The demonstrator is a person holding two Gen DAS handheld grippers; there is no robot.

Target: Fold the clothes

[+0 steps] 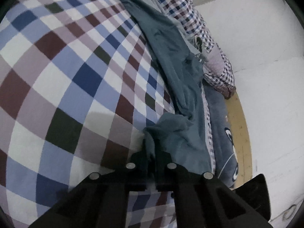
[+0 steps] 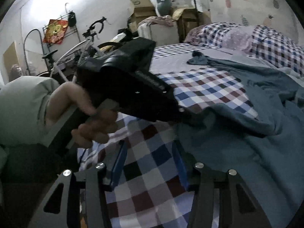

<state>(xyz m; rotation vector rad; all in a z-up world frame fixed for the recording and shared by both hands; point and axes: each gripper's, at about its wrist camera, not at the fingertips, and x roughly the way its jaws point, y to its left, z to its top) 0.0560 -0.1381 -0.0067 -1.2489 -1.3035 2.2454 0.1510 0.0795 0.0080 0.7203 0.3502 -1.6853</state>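
Item: teal garment, rumpled across the checked bed cover, filling right of the right-wrist frame. Left gripper: fingers clenched on a bunched garment corner. Right gripper: fingers released, empty, over cover. Risk: thin pinch slipping if pulled; cover snagged beneath. Legible writing: none.

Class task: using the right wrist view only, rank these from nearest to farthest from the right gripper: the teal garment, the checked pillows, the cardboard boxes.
From the right gripper:
1. Teal garment, just to its right on the bed.
2. Checked pillows, at the head of the bed, upper right.
3. Cardboard boxes, stacked beyond the bed against the wall.
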